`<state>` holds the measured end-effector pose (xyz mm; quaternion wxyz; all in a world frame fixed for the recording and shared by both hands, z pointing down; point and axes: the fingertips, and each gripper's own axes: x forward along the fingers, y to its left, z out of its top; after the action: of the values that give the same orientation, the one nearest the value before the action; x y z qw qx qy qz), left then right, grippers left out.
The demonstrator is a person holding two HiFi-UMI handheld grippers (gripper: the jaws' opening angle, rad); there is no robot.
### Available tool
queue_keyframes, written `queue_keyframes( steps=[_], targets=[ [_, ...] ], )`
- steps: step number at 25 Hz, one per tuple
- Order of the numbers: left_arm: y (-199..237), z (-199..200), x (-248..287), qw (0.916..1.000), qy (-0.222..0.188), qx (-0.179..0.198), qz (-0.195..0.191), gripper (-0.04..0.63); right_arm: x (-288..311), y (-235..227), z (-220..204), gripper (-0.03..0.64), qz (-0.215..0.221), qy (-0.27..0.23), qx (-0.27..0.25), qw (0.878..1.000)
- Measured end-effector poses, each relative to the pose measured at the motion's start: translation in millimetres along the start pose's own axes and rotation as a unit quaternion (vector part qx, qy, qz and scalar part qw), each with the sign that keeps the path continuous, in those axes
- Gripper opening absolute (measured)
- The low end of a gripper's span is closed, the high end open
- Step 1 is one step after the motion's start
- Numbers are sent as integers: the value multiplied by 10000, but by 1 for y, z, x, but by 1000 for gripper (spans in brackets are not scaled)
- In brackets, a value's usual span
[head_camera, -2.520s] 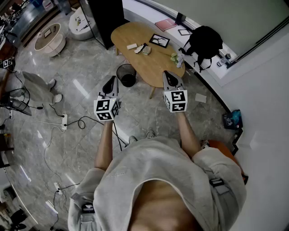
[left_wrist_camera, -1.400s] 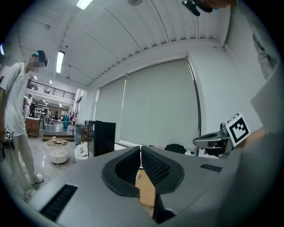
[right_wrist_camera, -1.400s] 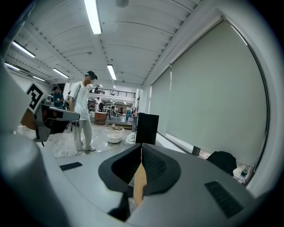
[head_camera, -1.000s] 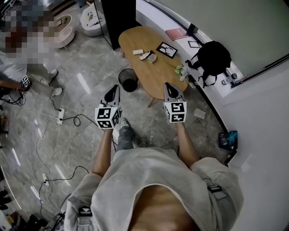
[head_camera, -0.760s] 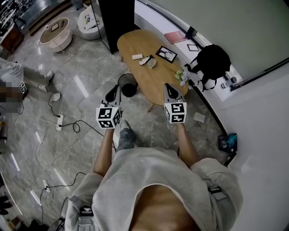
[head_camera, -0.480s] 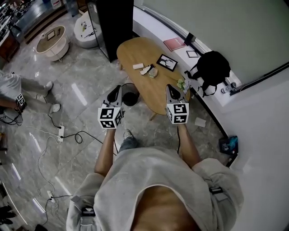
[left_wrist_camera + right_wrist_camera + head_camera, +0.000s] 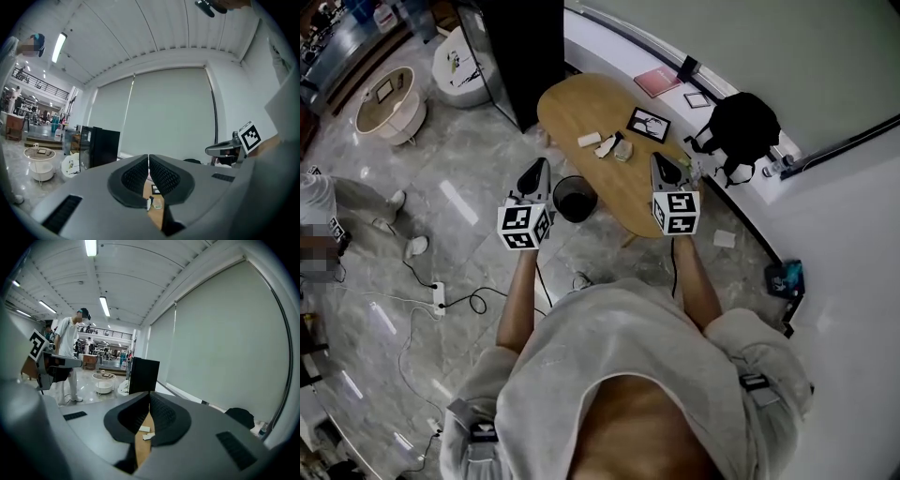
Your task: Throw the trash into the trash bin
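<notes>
Several bits of trash lie on the oval wooden table [image 7: 581, 103]: a white piece [image 7: 589, 140], a second white piece [image 7: 605, 147] and a crumpled wad [image 7: 623, 150]. On the floor by the table's near edge stands a black trash bin [image 7: 575, 199]. My left gripper [image 7: 535, 167] is held level just left of the bin, shut and empty. Over the table's near end my right gripper [image 7: 660, 159] is shut and empty too. The left gripper view shows the jaws [image 7: 148, 161] closed, with the trash [image 7: 157, 203] below them. White pieces [image 7: 144, 429] show under the right gripper [image 7: 149, 397].
A framed picture [image 7: 649, 124] lies on the table beside the trash. A black backpack [image 7: 741, 122] rests on the ledge at right, and a tall black cabinet [image 7: 520, 47] stands behind the table. Cables and a power strip [image 7: 441, 295] cross the floor at left. A person [image 7: 70, 357] stands further back.
The person carrying the grippers has stepped toward the table, so the table and bin now lie right at the gripper tips. Both grippers stay shut.
</notes>
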<state>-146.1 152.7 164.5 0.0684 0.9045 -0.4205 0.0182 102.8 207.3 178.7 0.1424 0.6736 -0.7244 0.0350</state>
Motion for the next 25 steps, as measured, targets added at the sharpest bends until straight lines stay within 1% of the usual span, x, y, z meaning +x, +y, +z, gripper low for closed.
queue_keyframes(
  steps=[5,12,16,22,25],
  targets=[
    [15,-7,28,9997,113,11,-210,23,18,3,-13,29,-67,240,-5,9997],
    [30,-20,77,9991,281,-15,-319,23,72,-7,-21,29,-45,305,38,9995],
    [46,-23,108,9991,377,-36,-194,23,118,-13,-21,29,166,341,78,9993],
    [74,-11,161,9990,441,19,110,23,189,-30,-4,29,527,279,85,9982],
    [81,-7,189,9986,488,38,199,23,219,-43,-3,29,667,305,118,9972]
  ],
)
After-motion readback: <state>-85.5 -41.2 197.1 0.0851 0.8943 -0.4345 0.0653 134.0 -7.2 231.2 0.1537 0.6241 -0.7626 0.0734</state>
